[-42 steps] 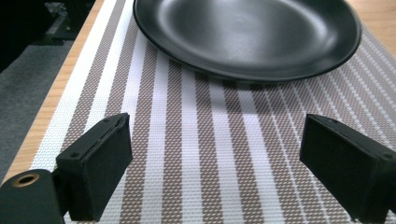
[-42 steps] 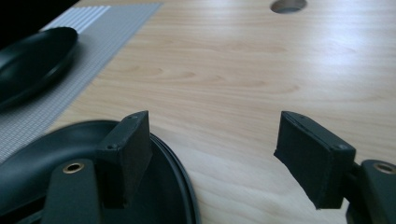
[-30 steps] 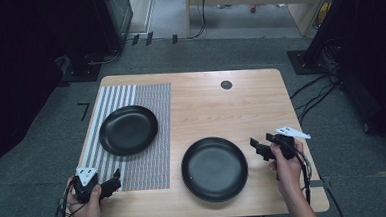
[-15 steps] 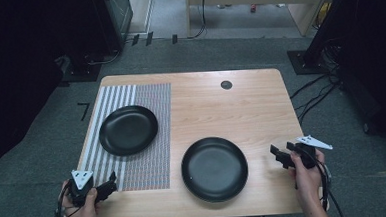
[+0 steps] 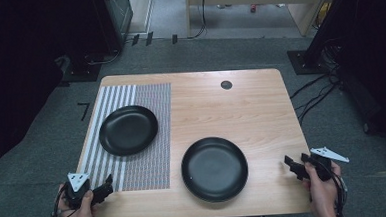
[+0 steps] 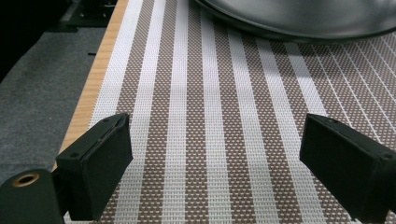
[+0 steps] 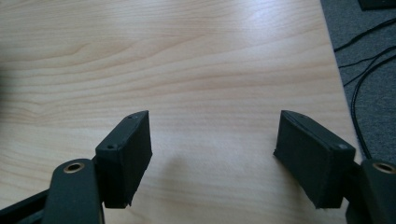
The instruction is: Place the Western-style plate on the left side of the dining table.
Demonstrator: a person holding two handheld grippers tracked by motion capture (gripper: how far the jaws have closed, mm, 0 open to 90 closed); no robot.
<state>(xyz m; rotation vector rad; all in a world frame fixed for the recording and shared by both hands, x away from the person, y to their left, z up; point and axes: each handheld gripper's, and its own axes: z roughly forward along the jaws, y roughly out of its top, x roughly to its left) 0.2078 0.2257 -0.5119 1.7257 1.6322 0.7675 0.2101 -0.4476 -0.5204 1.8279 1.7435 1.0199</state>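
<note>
I see a wooden table (image 5: pixel 241 111) with a striped mat (image 5: pixel 145 98) on its left half. One black plate (image 5: pixel 128 130) sits on the mat, toward the far side. A second black plate (image 5: pixel 214 168) sits on bare wood near the near edge, about mid-table, well apart from the first.

My left gripper (image 5: pixel 106 186) hangs at the near left corner, over the mat's near edge, held in the left hand (image 5: pixel 79 214). In the left gripper view (image 6: pixel 215 172) its jaws stand wide apart with nothing between them, just striped mat (image 6: pixel 210 116) below; the rim of the mat's plate (image 6: pixel 299 21) shows at the top, well ahead of the jaws.

My right gripper (image 5: pixel 290 165) is at the near right edge of the table, held in the right hand (image 5: pixel 323 192), pointing left toward the near plate but apart from it. In the right gripper view (image 7: pixel 212 154) its jaws gape wide, gripping nothing, bare wood (image 7: pixel 187 60) under them.

A small dark round disc (image 5: pixel 226 84) is set in the far part of the table. Cables (image 5: pixel 315 89) lie on the grey floor to the right.
</note>
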